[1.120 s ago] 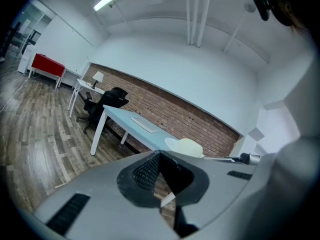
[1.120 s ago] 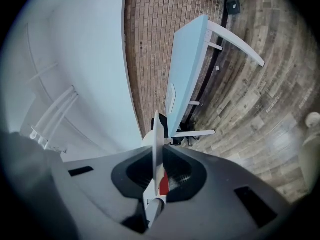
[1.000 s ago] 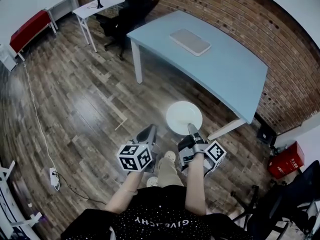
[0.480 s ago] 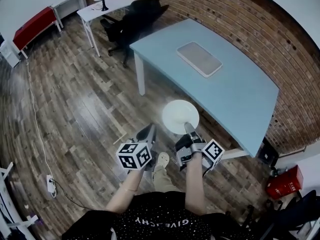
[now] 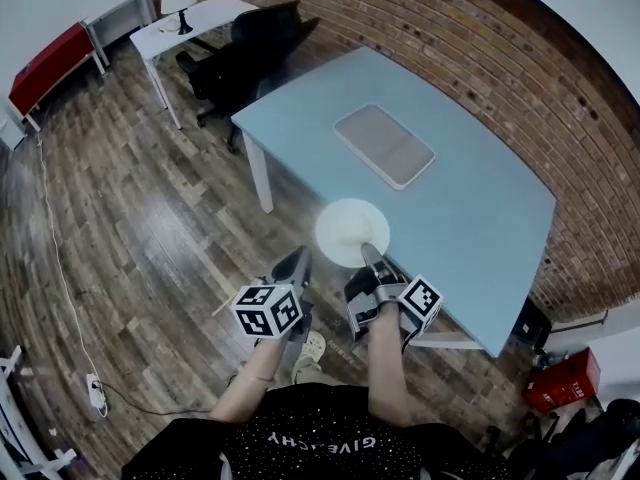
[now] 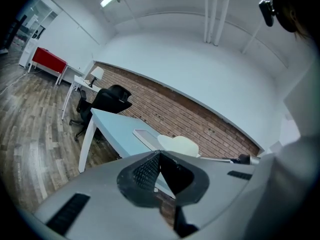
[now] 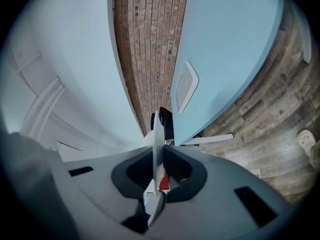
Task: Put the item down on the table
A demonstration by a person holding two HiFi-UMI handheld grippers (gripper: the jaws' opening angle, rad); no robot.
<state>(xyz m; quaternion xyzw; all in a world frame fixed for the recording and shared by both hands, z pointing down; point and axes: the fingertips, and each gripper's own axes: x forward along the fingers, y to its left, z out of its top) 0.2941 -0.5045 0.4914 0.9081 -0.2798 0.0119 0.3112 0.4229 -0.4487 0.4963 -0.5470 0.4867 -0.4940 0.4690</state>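
Observation:
A white round plate (image 5: pixel 352 232) is held flat by its near rim in my right gripper (image 5: pixel 370 258), which is shut on it. The plate hangs at the near edge of the light-blue table (image 5: pixel 470 198), partly above the wooden floor. In the right gripper view the plate (image 7: pixel 158 139) shows edge-on between the jaws of the right gripper (image 7: pixel 159 176). My left gripper (image 5: pixel 296 265) is beside it on the left, shut and holding nothing. The left gripper view shows the left gripper (image 6: pixel 160 156), with the plate (image 6: pixel 178 145) and table (image 6: pixel 112 131) beyond.
A flat grey tray (image 5: pixel 384 145) lies in the middle of the table. A black office chair (image 5: pixel 250 43) and a white desk with a lamp (image 5: pixel 190 13) stand behind the table's left end. A brick wall (image 5: pixel 480 58) runs behind. A red box (image 5: pixel 560 383) sits at the right.
The person has walked closer to the table. Both grippers and the plate have come forward, and the plate now reaches the table's near edge.

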